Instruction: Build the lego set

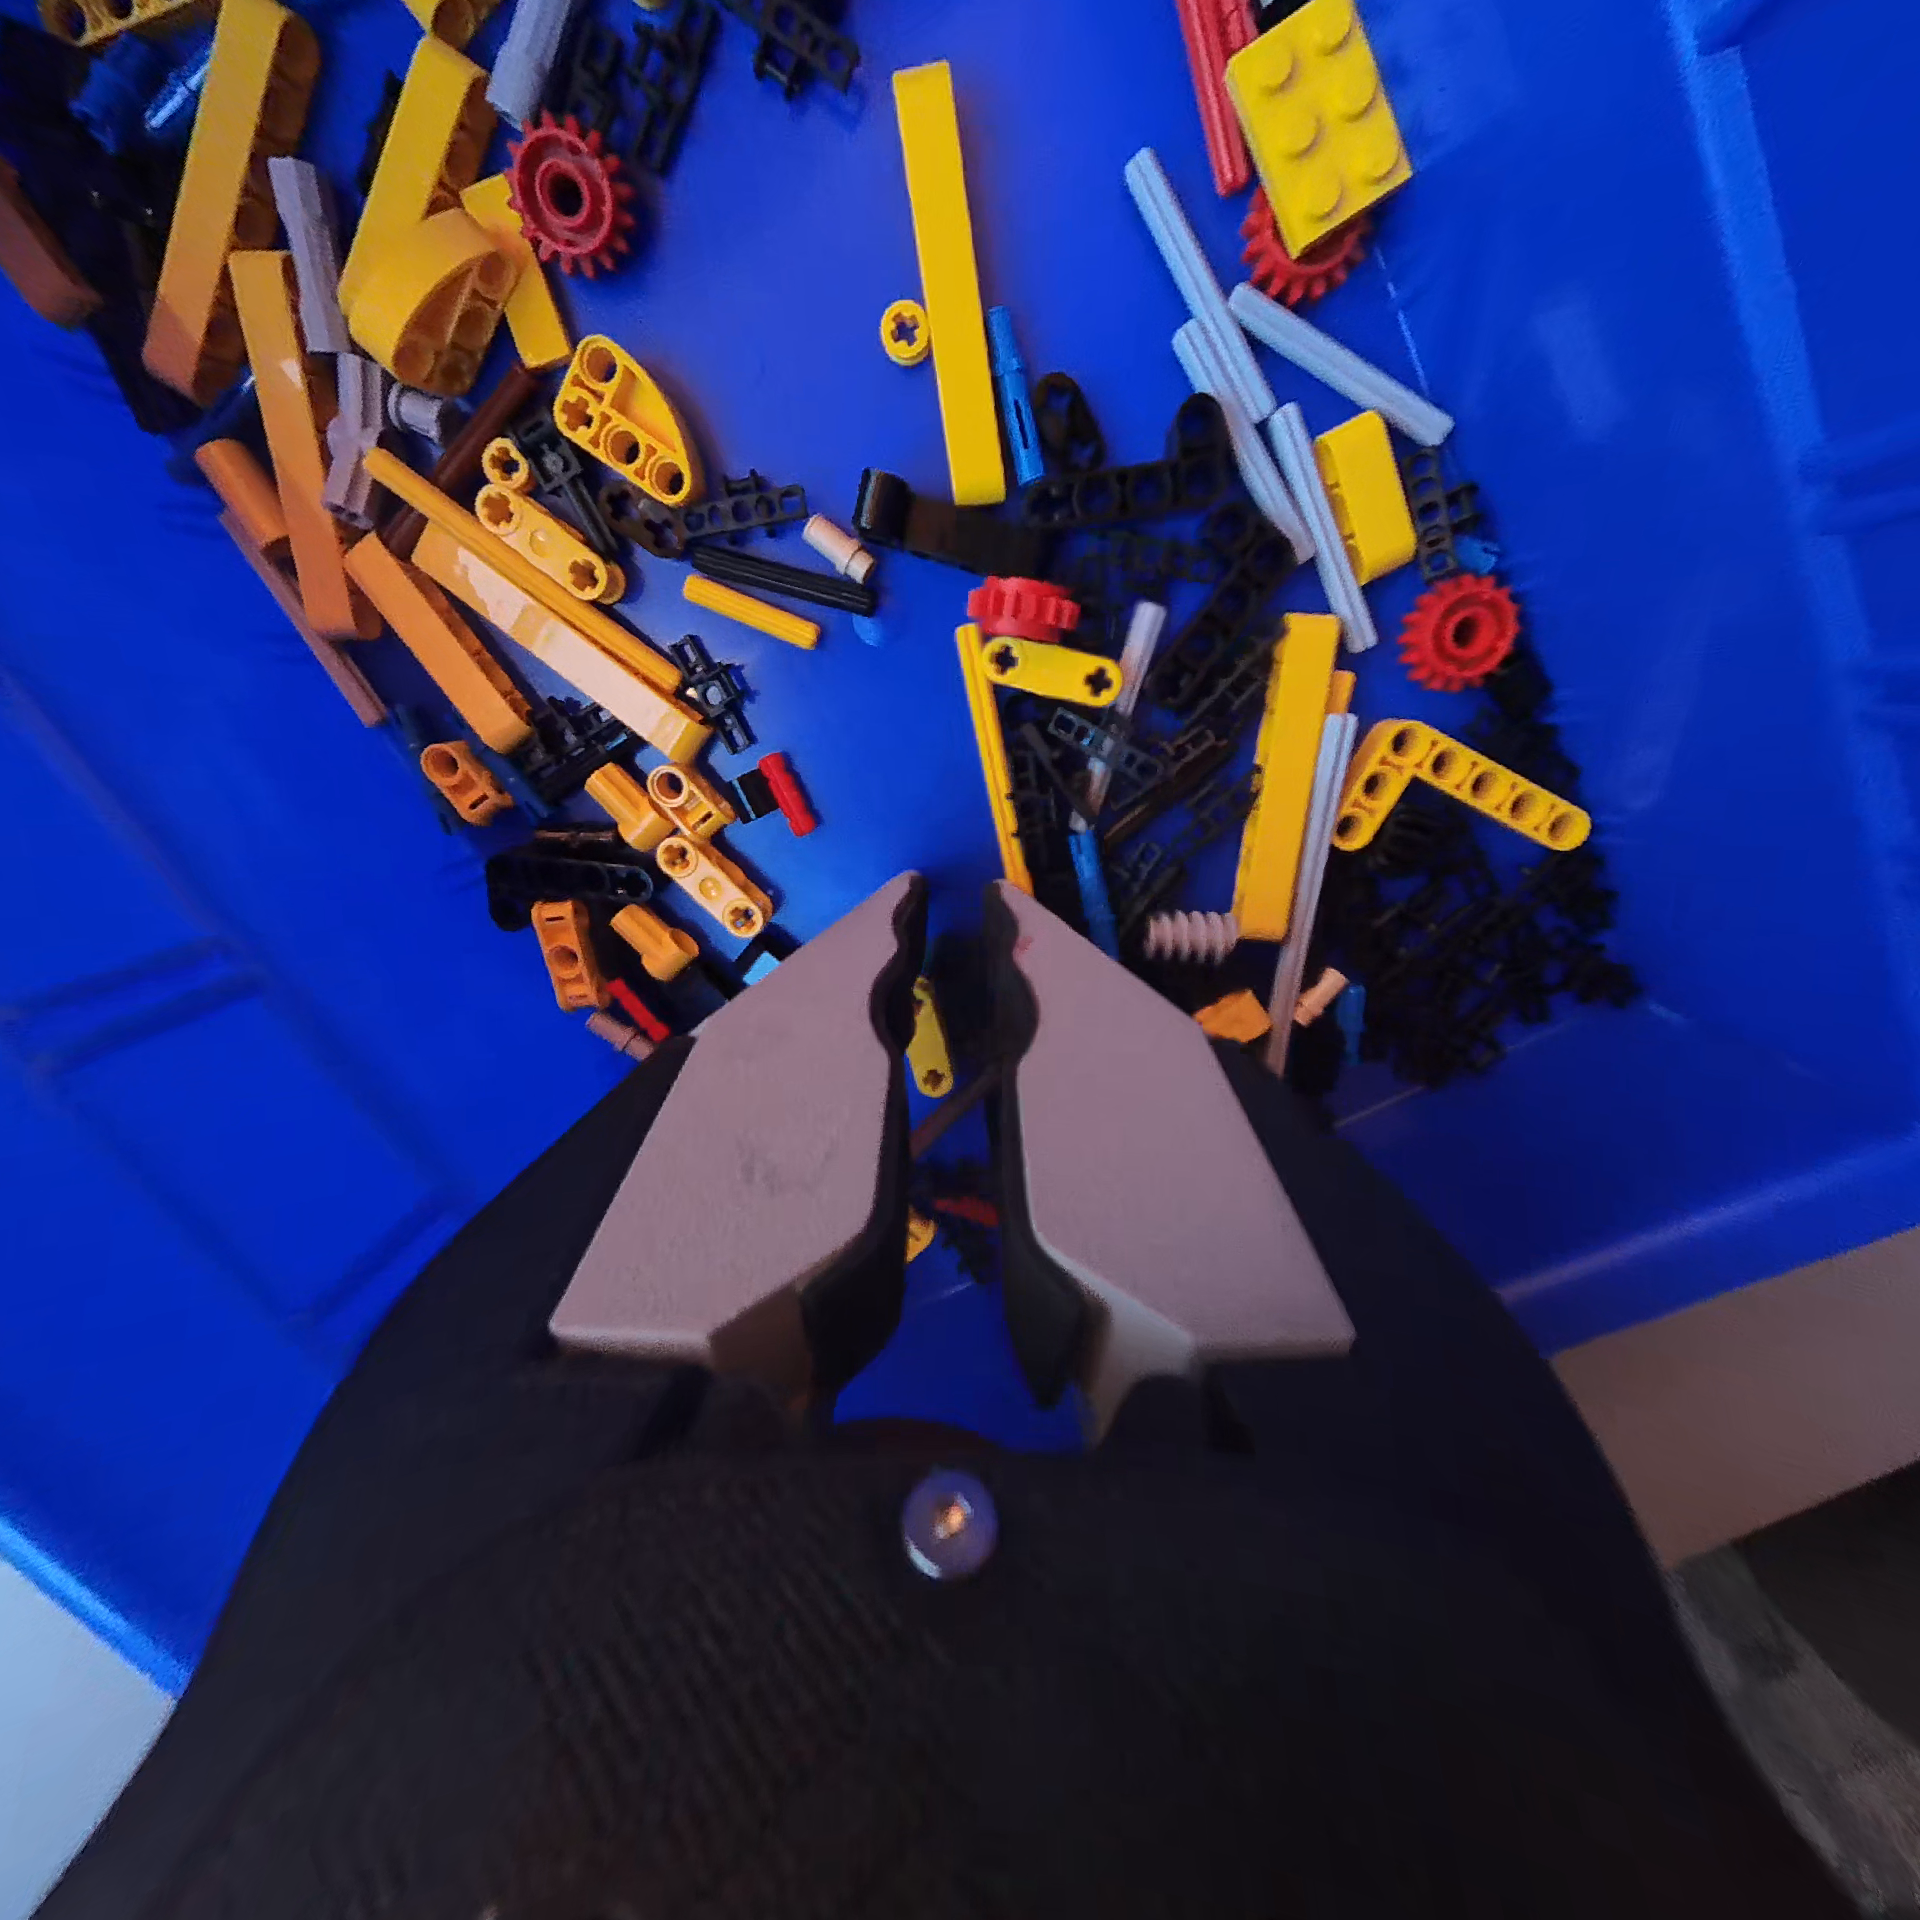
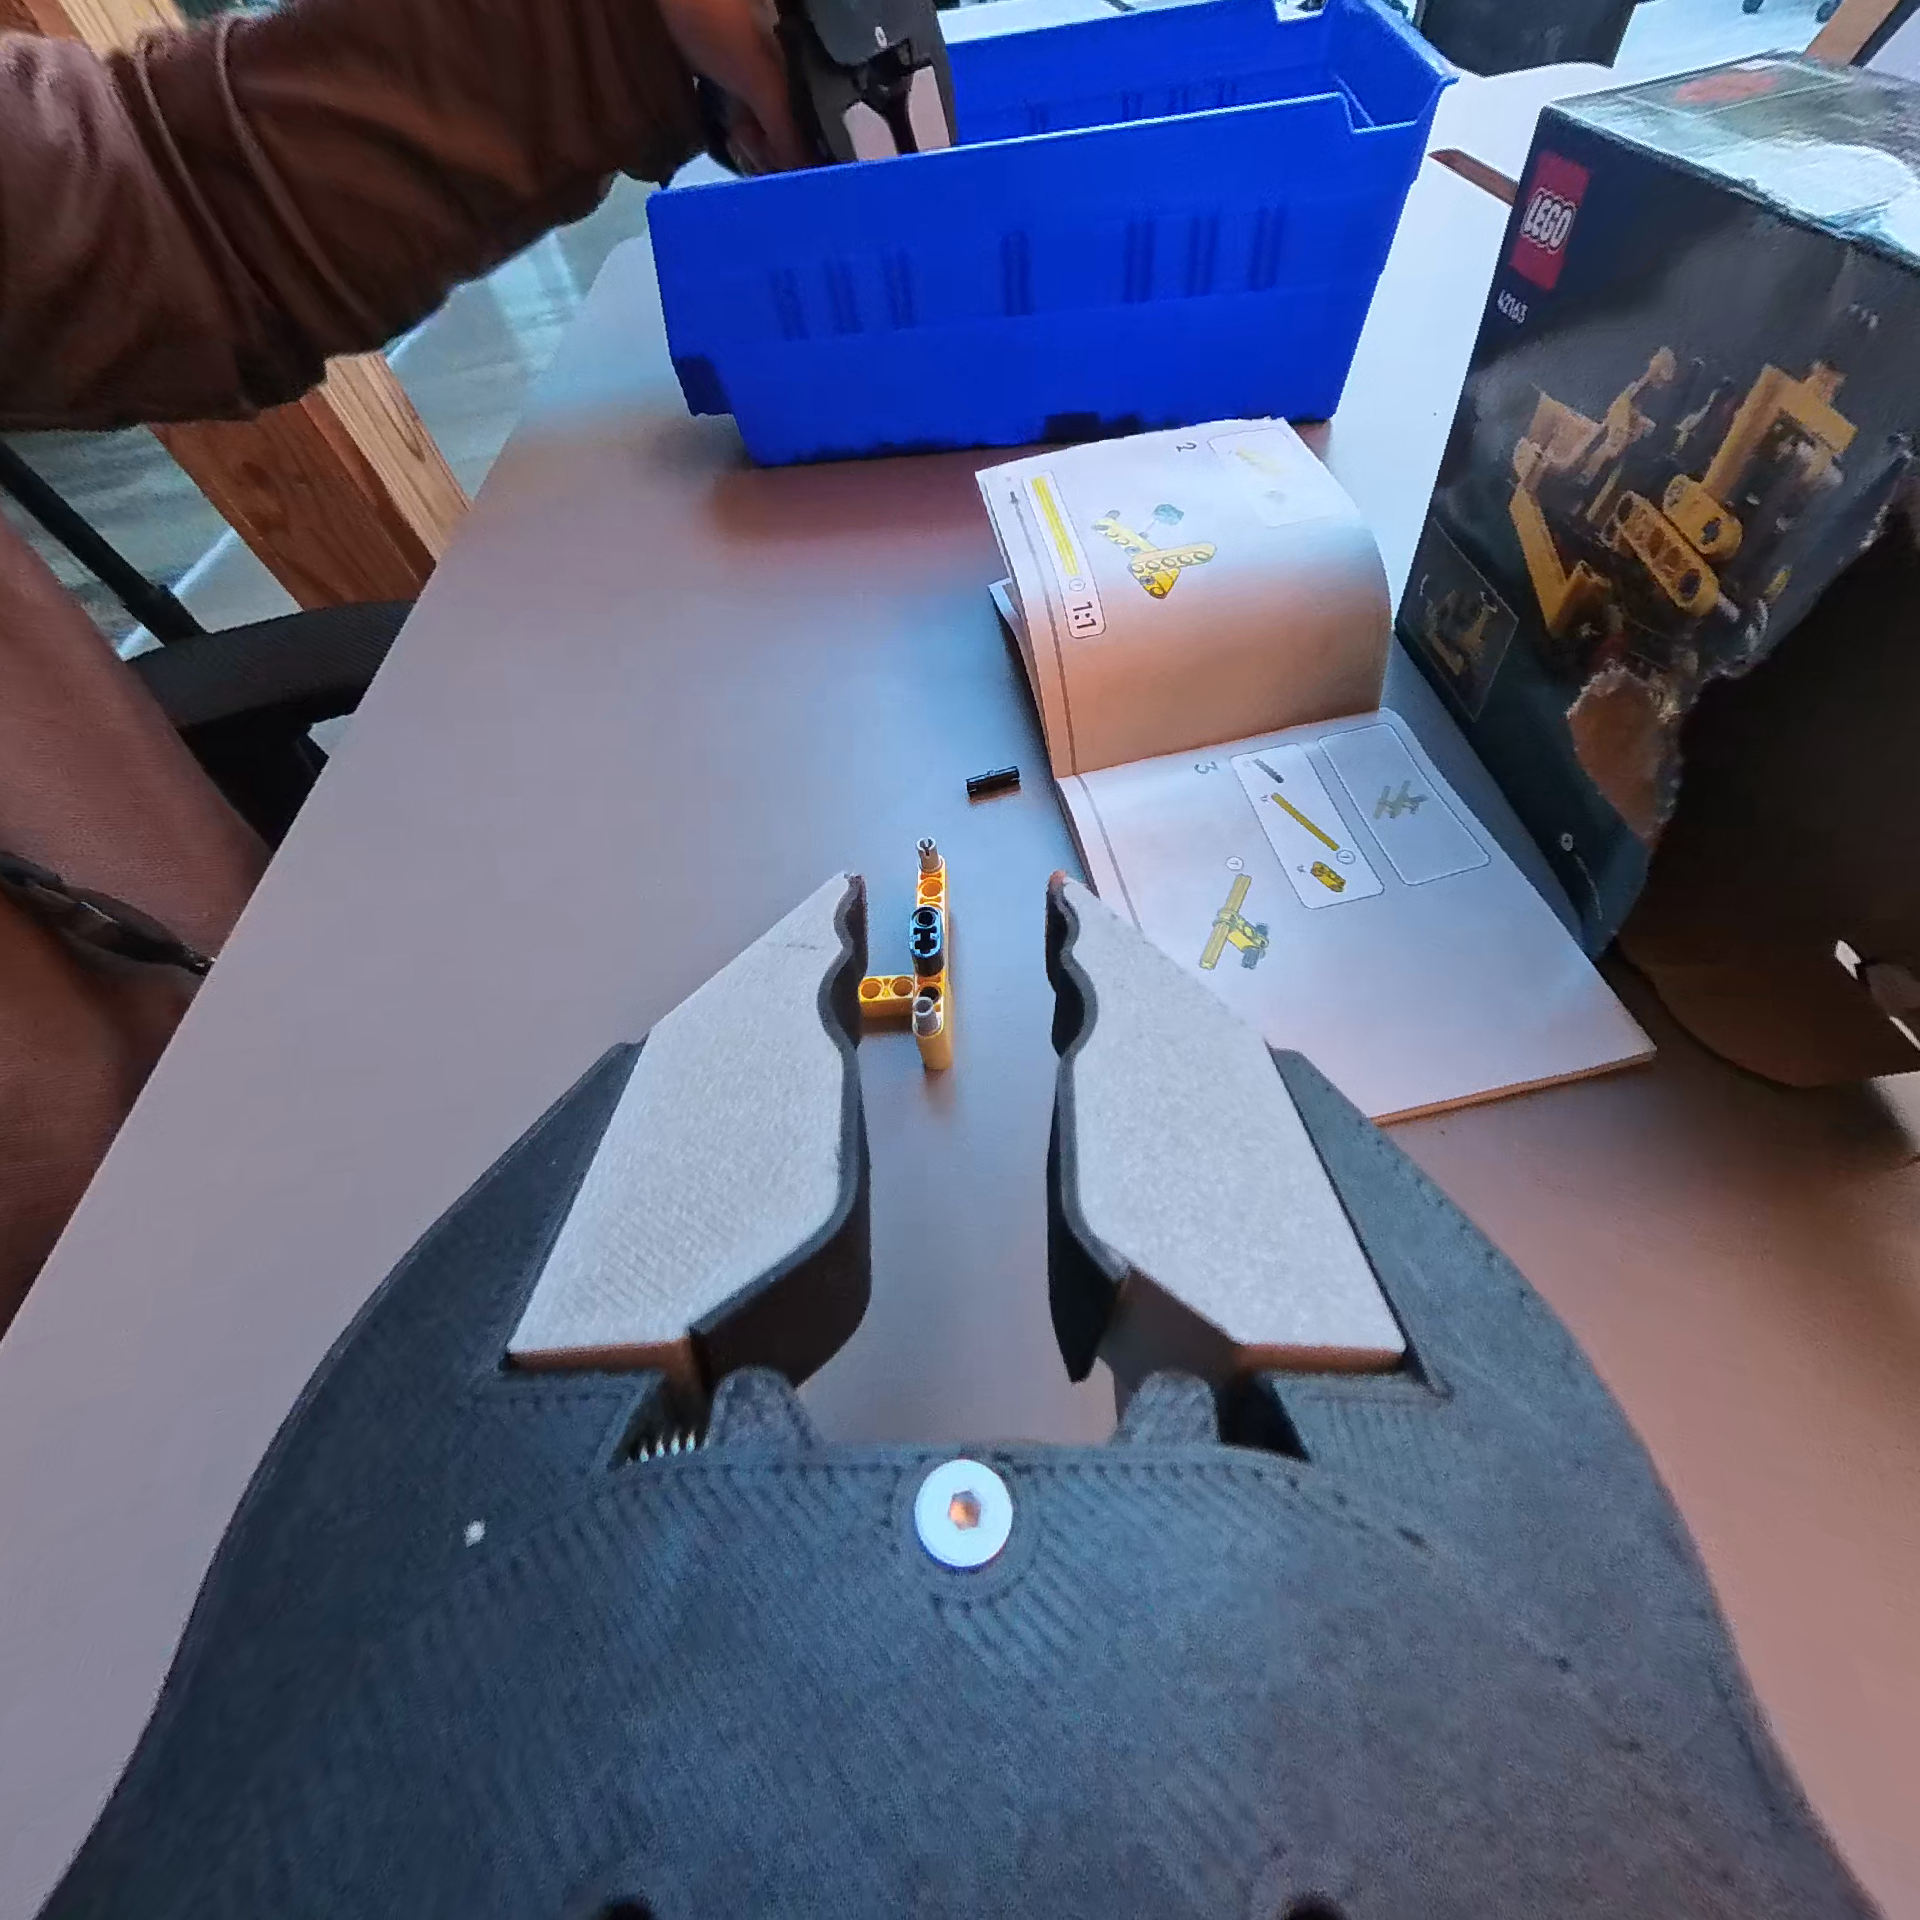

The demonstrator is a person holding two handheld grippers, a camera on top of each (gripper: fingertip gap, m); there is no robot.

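In the left wrist view my left gripper (image 1: 954, 896) hangs over a blue bin (image 1: 312, 935) full of loose yellow, black, grey and red Lego Technic parts (image 1: 1288, 769). Its jaws stand a narrow gap apart with nothing between the tips. In the right wrist view my right gripper (image 2: 956, 888) is open and low over the table. A small yellow L-shaped assembly (image 2: 925, 966) with a black connector and grey pins lies between its fingertips, untouched. A loose black pin (image 2: 992, 781) lies just beyond it.
The open instruction booklet (image 2: 1247, 831) lies right of the assembly, with the Lego box (image 2: 1662, 468) behind it. The blue bin (image 2: 1039, 291) stands at the far end of the table (image 2: 623, 727). A sleeved arm (image 2: 260, 187) holds the left gripper (image 2: 862, 62) over the bin. The tips of one gripper are about 40 cm away from the tips of the other.
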